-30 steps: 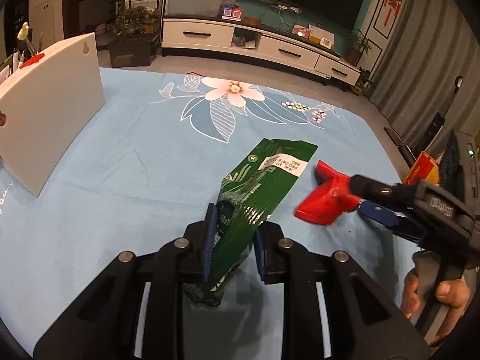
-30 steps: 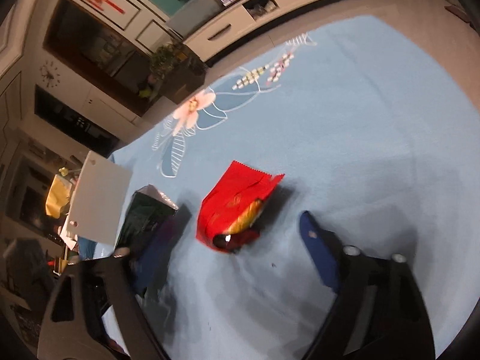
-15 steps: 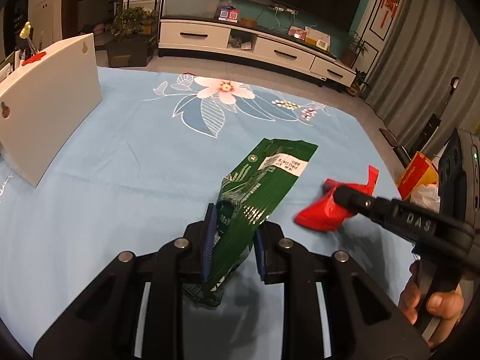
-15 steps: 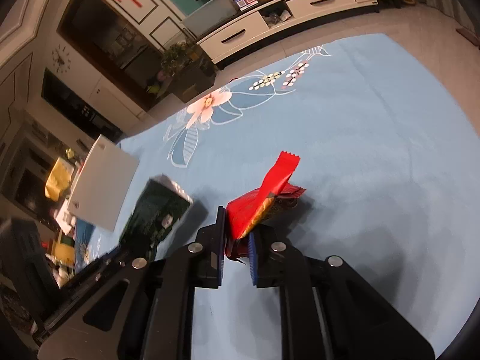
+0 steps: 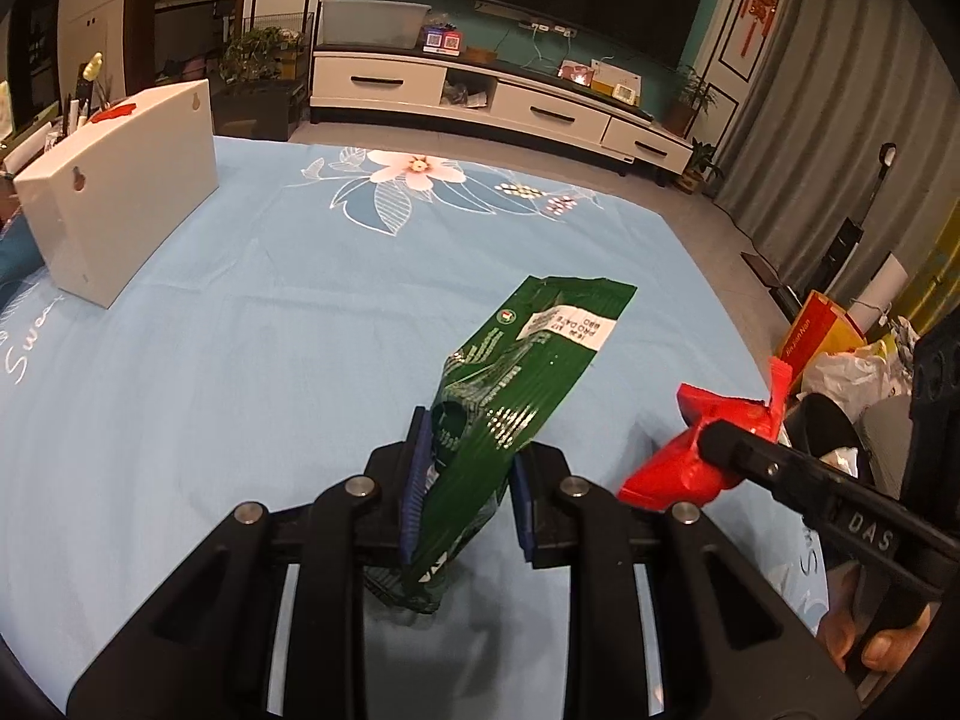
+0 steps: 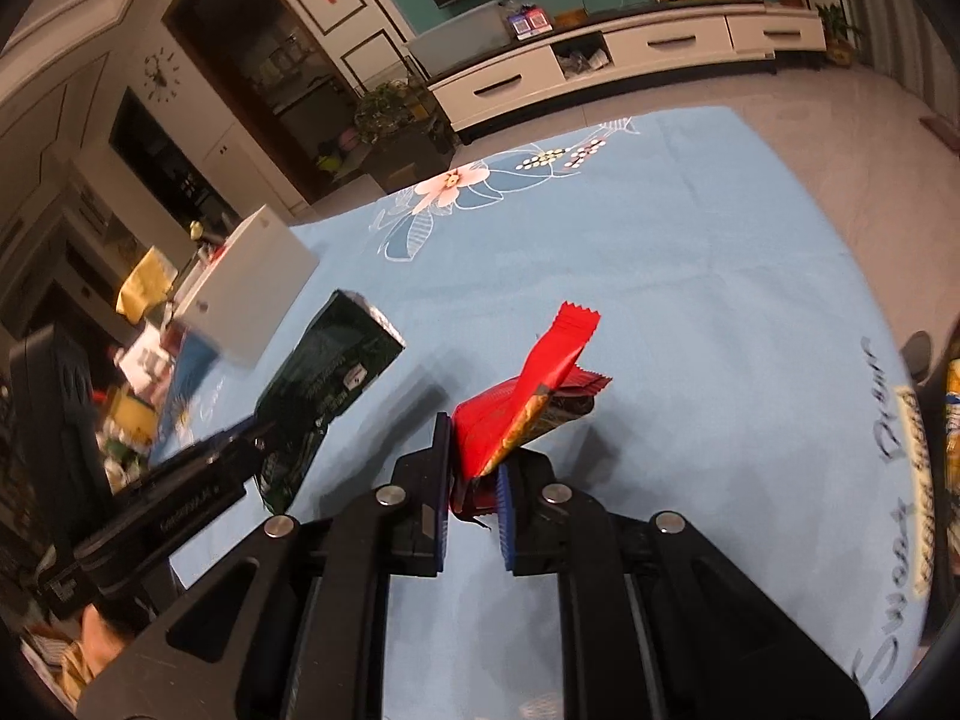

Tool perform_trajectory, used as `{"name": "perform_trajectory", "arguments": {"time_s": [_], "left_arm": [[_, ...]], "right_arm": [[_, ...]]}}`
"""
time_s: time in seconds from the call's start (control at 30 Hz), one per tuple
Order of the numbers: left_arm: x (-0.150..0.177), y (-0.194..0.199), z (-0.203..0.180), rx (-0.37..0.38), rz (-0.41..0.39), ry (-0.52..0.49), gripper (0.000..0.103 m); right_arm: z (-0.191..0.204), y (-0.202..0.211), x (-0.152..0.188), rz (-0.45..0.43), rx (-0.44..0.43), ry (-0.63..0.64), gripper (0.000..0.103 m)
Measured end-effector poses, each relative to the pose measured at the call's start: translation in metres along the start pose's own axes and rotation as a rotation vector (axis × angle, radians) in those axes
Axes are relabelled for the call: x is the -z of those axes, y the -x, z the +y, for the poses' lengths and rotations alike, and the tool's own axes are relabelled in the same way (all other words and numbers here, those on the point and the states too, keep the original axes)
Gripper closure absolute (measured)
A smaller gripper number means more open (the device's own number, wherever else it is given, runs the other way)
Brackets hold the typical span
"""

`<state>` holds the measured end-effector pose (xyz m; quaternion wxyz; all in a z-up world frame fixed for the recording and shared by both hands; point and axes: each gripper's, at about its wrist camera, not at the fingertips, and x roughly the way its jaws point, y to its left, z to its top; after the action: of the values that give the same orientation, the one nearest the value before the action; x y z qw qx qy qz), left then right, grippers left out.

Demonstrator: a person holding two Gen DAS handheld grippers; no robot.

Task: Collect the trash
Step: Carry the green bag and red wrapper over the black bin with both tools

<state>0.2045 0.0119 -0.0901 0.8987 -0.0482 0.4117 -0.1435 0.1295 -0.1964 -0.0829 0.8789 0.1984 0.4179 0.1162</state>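
A: Claws?

B: Left claw (image 5: 467, 480) clamped on the green wrapper (image 5: 528, 360), low end pinched betw. the blue pads, rest sticking up and fwd, lifted off the blue sheet (image 5: 240, 330). Right claw (image 6: 474, 501) closed on the red wrapper (image 6: 522, 402), also up off the sheet.

A: Where over the bed?

B: Both twd the near right part, red one close to the right edge. Left view shows the right claw just beside the green wrapper, not touching.

A: Room to move?

B: Plenty. Middle and far end of the sheet are bare fabric w/ a flower print (image 5: 414, 168).

A: Anything around?

B: White box (image 5: 114, 198) at the left edge, well apart from both. Past the right edge: yellow-red bag (image 5: 816, 330) and a white plastic bag (image 5: 852, 366) on the floor. TV cabinet (image 5: 498, 102) beyond the far edge.
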Motion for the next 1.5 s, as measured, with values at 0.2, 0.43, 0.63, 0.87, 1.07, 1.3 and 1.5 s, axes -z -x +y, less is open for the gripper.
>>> {"name": "perform_trajectory", "arguments": {"time_s": [0.2, 0.43, 0.63, 0.87, 1.07, 1.3, 1.5], "left_arm": [[0.022, 0.024, -0.018, 0.007, -0.01, -0.022, 0.076], [0.042, 0.051, -0.036, 0.001, -0.025, -0.05, 0.076], [0.057, 0.072, -0.049, 0.003, -0.04, -0.076, 0.076], [0.064, 0.088, -0.064, 0.008, -0.06, -0.101, 0.074], [0.069, 0.099, -0.078, 0.019, -0.071, -0.134, 0.074], [0.072, 0.111, -0.1, 0.03, -0.088, -0.183, 0.074], [0.072, 0.116, -0.119, 0.036, -0.092, -0.226, 0.074]], "right_arm": [[0.003, 0.029, 0.025, -0.016, 0.047, 0.039, 0.089], [0.004, 0.061, 0.042, -0.042, 0.071, 0.052, 0.089], [0.003, 0.087, 0.052, -0.078, 0.075, 0.049, 0.089], [0.003, 0.112, 0.058, -0.117, 0.079, 0.052, 0.089], [0.0, 0.135, 0.063, -0.165, 0.093, 0.077, 0.089], [-0.013, 0.155, 0.068, -0.205, 0.098, 0.059, 0.089], [-0.03, 0.167, 0.07, -0.227, 0.107, 0.026, 0.089]]}}
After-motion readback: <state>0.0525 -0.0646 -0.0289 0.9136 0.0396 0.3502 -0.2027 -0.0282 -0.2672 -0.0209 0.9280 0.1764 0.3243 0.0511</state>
